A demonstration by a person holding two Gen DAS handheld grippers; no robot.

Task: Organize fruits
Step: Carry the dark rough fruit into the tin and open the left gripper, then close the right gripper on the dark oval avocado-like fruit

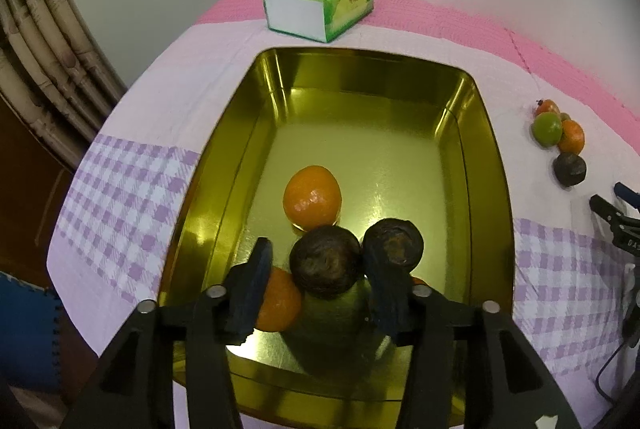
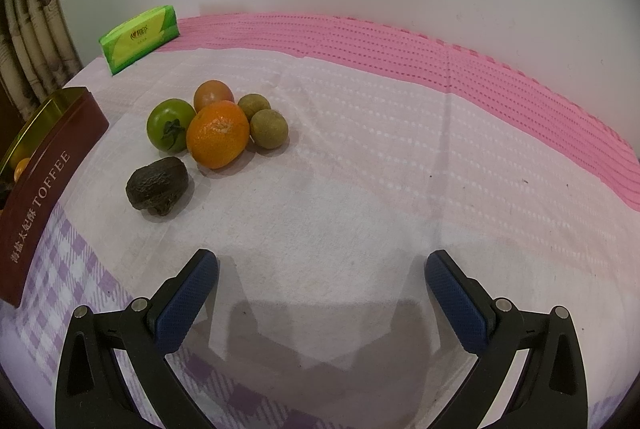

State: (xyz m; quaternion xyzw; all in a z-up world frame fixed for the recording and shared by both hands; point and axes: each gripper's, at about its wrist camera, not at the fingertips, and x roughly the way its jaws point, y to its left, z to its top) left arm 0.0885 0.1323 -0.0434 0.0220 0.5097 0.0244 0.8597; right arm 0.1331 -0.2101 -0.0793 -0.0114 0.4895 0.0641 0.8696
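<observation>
Over tin point(image 1: 492, 157) | left tongs point(image 1: 320, 281) parted | dark fruit point(image 1: 325, 263) between, upright

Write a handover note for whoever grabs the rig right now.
Left gripper: open, a dark fruit between its fingers, not gripped, in the tin.
Right gripper: open, empty, above the cloth.
Done: two oranges and a second dark fruit lie in the tin.
Left: six on the cloth: one orange, green tomato, reddish tomato, two small brownish fruits, dark avocado.
</observation>
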